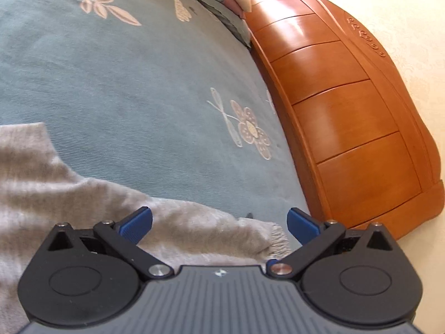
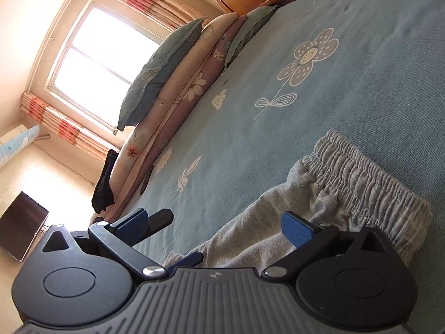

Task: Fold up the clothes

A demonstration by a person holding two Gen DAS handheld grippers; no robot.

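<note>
The grey trousers (image 2: 319, 194) are showing a soft, matt, fleecy knit, their elastic waistband (image 2: 370, 178) puckering into fine ribs. The blue-green bedspread (image 1: 125, 83) is looking like matt, finely corded cloth. The wooden headboard (image 1: 347, 111) is gleaming with glossy varnish. Both the left gripper (image 1: 219, 222) and right gripper (image 2: 215, 224) are showing matt black plastic, ridged blue pads and shiny metal pins.

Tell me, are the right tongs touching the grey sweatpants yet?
Cannot tell. In the right wrist view the right tongs stand open over the grey sweatpants, but no contact or gap shows plainly.
</note>
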